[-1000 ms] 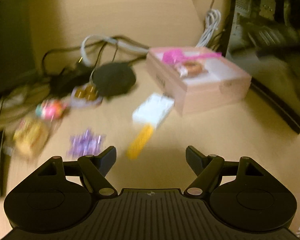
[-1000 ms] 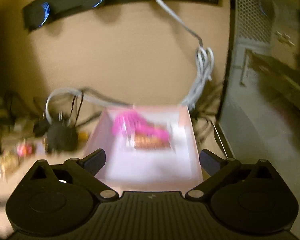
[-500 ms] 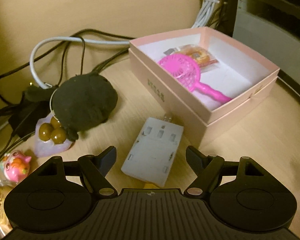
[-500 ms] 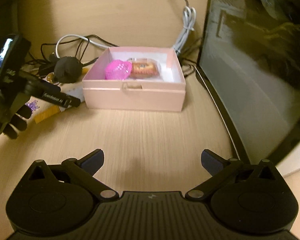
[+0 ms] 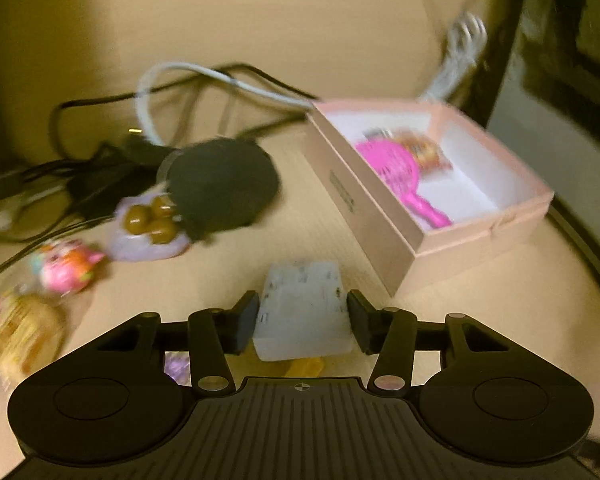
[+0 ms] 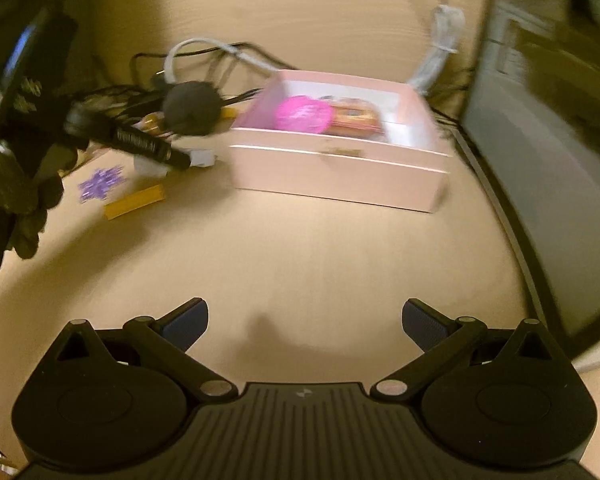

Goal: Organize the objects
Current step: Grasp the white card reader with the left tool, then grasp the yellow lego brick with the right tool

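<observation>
The left gripper (image 5: 302, 316) pinches the white adapter block (image 5: 303, 312) between its two fingers, one pad against each side, just short of the near corner of the pink box (image 5: 384, 236), with a yellow strip (image 5: 300, 366) on the bench (image 5: 480, 320) beneath it. The block is pale, rectangular and translucent-looking with small dark markings on top, blurred. The right gripper (image 6: 305, 322) hangs spread over bare bench, well apart from the box, which holds a pink fan (image 5: 396, 164) and a snack packet (image 5: 424, 148).
</observation>
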`<state>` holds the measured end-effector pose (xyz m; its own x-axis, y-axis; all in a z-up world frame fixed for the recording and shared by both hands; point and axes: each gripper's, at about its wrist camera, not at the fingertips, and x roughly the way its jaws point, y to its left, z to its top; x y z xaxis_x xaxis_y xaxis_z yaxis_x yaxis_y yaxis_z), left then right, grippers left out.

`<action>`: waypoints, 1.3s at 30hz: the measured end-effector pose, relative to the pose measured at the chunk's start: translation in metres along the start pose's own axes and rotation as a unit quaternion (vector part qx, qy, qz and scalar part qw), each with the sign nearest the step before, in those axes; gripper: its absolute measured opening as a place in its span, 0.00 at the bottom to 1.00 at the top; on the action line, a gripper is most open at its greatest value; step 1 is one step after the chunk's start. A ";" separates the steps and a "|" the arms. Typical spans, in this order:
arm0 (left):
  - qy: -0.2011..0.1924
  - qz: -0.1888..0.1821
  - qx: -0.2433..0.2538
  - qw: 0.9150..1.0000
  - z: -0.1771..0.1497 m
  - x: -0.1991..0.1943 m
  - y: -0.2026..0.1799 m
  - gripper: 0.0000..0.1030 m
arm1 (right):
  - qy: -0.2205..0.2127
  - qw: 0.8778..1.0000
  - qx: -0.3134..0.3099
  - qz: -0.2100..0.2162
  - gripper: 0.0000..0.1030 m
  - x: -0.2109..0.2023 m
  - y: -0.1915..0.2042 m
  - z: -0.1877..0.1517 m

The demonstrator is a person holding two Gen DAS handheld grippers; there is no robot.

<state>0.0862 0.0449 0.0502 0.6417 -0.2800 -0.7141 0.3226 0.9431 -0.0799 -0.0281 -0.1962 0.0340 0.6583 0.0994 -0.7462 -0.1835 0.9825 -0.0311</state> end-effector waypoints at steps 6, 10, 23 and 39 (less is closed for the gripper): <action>-0.045 0.039 -0.108 0.992 -0.028 -0.064 0.032 0.51 | -0.003 0.998 -0.048 0.049 1.00 0.022 0.032 0.006; -0.052 0.080 -0.181 0.979 -0.058 -0.102 0.056 0.51 | -0.013 0.993 -0.084 0.078 1.00 0.031 0.050 0.009; -0.001 0.160 -0.236 0.958 -0.120 -0.148 0.069 0.51 | -0.036 0.976 -0.164 0.140 1.00 0.093 0.119 0.045; -0.002 0.137 -0.224 0.965 -0.118 -0.148 0.061 0.51 | -0.014 0.982 -0.119 0.147 0.62 0.104 0.113 0.064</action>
<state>-0.0711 0.1651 0.0688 0.6629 -0.0088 -0.7486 -0.1927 0.9642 -0.1820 0.0669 -0.0649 -0.0045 0.5703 0.3812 -0.7277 -0.5317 0.8465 0.0267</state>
